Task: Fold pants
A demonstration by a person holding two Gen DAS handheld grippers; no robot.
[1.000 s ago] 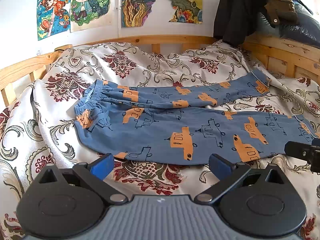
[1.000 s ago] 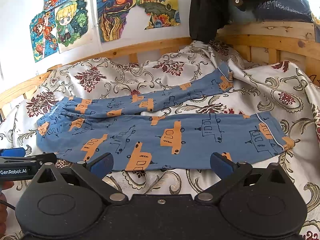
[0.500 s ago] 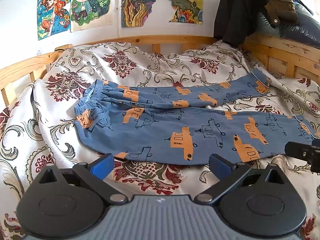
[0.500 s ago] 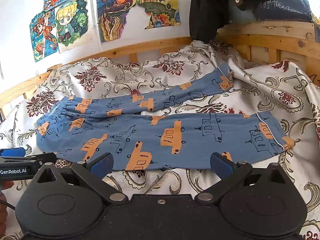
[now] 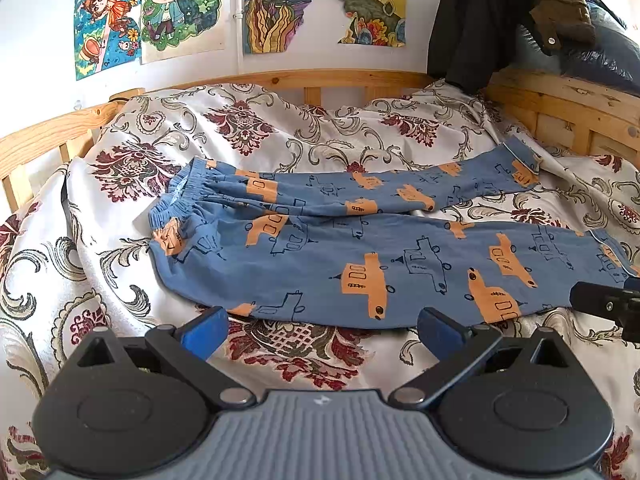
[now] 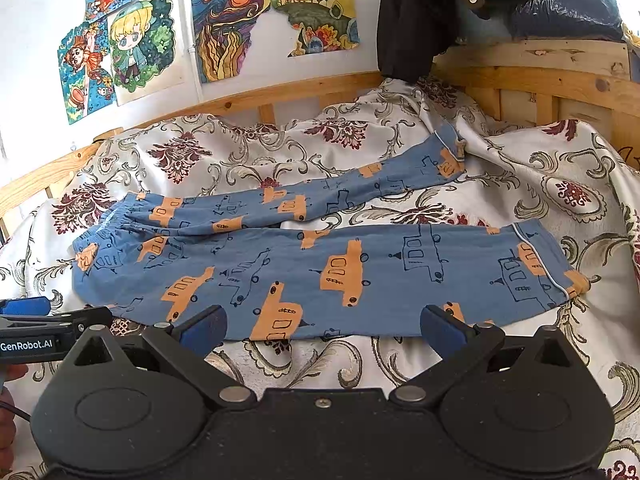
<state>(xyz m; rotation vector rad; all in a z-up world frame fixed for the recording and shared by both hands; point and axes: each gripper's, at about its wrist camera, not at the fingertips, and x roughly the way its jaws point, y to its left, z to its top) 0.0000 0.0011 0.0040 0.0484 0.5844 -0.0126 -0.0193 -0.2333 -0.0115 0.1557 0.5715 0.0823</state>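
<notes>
Pants (image 5: 360, 256), unfolded on bedspread (image 5: 280, 132): left gripper (image 5: 322, 326) and right gripper (image 6: 322, 326) released, empty; best pinch near leg's 6 o'clock edge, lifting toward 12.

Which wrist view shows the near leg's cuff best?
The right wrist view: the near leg's cuff lies whole, white piping visible. In the left wrist view that cuff sits at the frame edge, partly behind the right gripper.
</notes>
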